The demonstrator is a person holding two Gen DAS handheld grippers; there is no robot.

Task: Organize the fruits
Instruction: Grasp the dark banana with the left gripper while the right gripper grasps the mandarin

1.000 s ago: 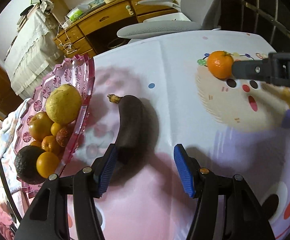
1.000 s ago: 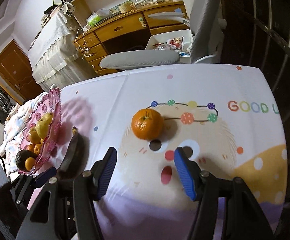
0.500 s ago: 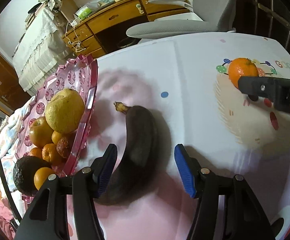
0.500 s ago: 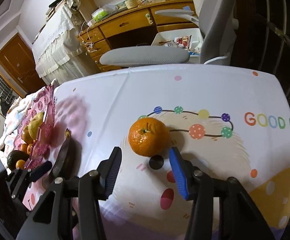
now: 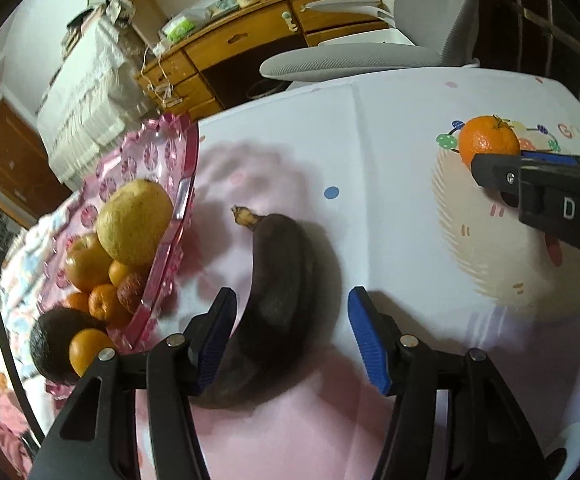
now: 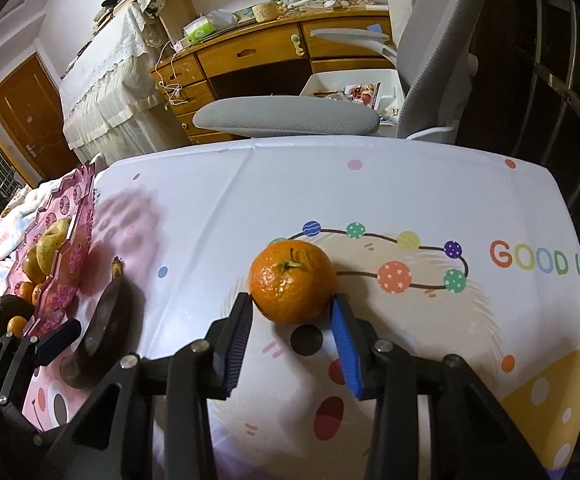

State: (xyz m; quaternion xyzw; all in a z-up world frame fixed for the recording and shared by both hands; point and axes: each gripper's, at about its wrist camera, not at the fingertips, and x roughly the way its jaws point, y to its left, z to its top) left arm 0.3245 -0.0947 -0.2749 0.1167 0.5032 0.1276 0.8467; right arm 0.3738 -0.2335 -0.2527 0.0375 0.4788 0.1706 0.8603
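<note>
A blackened banana (image 5: 273, 300) lies on the tablecloth between the open jaws of my left gripper (image 5: 290, 334); its left pad sits against the peel, the right pad stands apart. It also shows in the right wrist view (image 6: 105, 328). An orange (image 6: 292, 280) sits on the cloth just in front of my right gripper (image 6: 292, 332), whose open jaws flank its near side. The orange shows in the left wrist view (image 5: 489, 142) behind the right gripper's finger (image 5: 538, 178). A pink tray (image 5: 181, 184) at the left holds several fruits.
The tray (image 6: 69, 216) carries a yellow pear (image 5: 133, 226), an apple, small oranges and an avocado (image 5: 55, 342). A grey office chair (image 6: 290, 116) stands at the table's far edge, with a wooden desk behind. The table's right edge drops off near a dark railing.
Both grippers have moved forward. The banana now lies between the left jaws, and the orange is at the mouth of the right jaws, which have narrowed a little.
</note>
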